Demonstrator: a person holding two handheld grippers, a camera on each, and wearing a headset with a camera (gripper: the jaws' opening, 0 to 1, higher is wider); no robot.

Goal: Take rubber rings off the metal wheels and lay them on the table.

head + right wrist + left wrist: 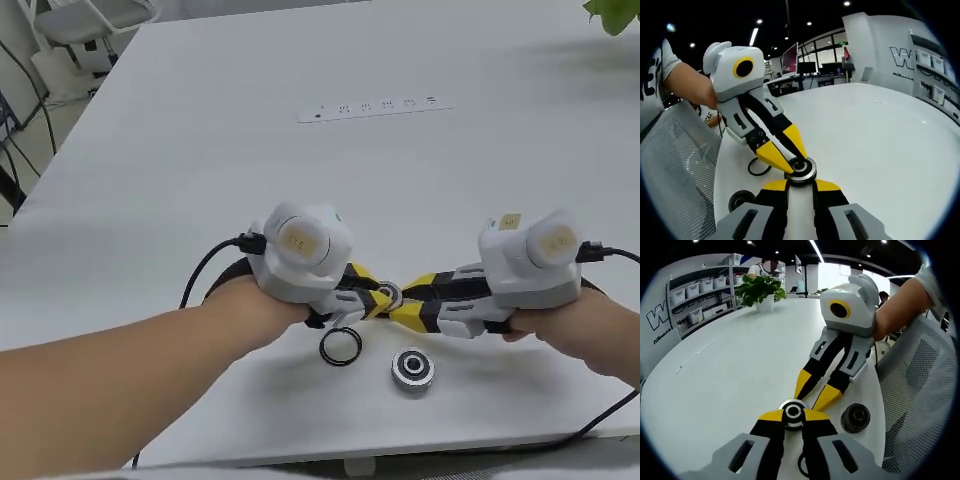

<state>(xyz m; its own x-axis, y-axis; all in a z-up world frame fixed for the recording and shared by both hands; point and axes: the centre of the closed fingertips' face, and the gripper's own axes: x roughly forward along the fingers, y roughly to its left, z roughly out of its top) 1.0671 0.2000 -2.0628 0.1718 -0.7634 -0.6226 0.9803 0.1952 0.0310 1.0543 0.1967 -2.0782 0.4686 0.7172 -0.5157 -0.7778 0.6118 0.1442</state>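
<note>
Metal wheel (pixel 387 296) is being clamped across its rim by the left gripper (pixel 792 417), jaws closed on it, near the front edge of the table (pixel 300 170). This is probably so it is braced while the rubber is being peeled off. The right gripper (pixel 801 184) is being brought in head-on with its jaws narrow and its tips at the opposite rim, likely to catch the rubber, though whether anything is pinched cannot be told. One loose rubber ring (pixel 340 346) is already lying flat on the table just below the grippers, with a second wheel (pixel 413 368) beside it, dark-banded and seemingly not yet stripped.
</note>
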